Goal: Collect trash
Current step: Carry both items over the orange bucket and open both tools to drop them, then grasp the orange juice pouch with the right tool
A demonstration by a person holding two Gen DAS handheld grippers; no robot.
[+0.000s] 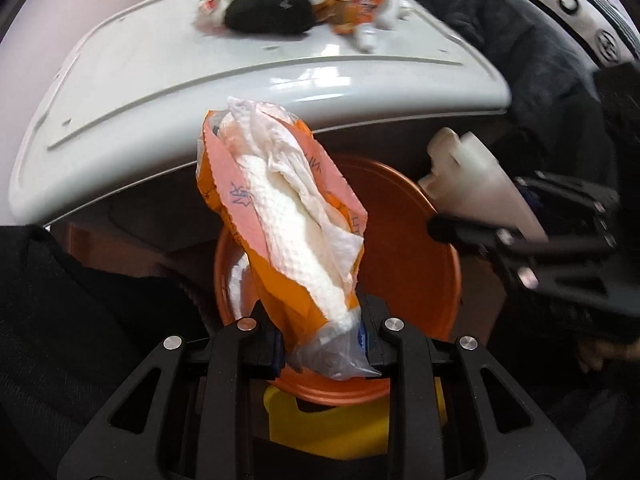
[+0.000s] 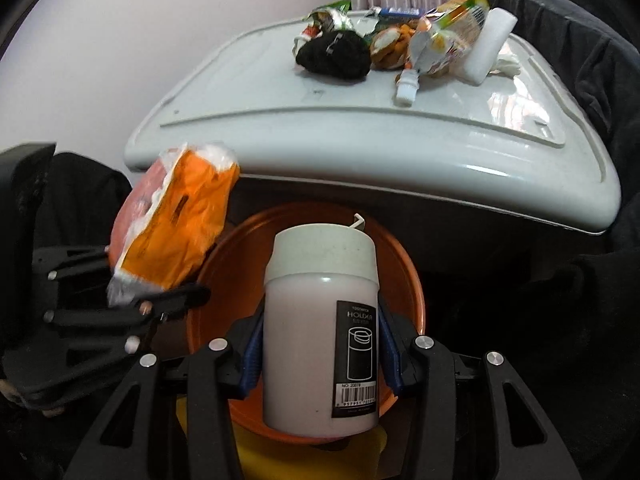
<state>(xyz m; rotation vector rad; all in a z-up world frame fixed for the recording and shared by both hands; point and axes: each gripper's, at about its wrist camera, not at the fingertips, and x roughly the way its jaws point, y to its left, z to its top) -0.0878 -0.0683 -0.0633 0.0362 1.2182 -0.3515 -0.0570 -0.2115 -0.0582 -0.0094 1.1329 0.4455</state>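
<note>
My left gripper [image 1: 325, 346] is shut on an orange wrapper stuffed with white paper towel [image 1: 288, 216], held over an orange bucket [image 1: 404, 248]. From the right wrist view the same wrapper [image 2: 180, 220] hangs at the left in the left gripper [image 2: 160, 304], beside the bucket's rim [image 2: 408, 276]. My right gripper [image 2: 320, 356] is shut on a white cylindrical toothpick holder [image 2: 316, 320] with a black label, held above the bucket's mouth. That holder [image 1: 472, 184] shows at the right of the left wrist view, in the right gripper [image 1: 500, 236].
A white plastic table [image 2: 360, 128] stands behind the bucket and carries a pile of snack wrappers [image 2: 444, 40], a black sock-like bundle [image 2: 336, 56] and a white tube [image 2: 408, 84]. Dark clothing [image 2: 592, 80] hangs at the right. A yellow object [image 1: 328, 432] lies under the bucket.
</note>
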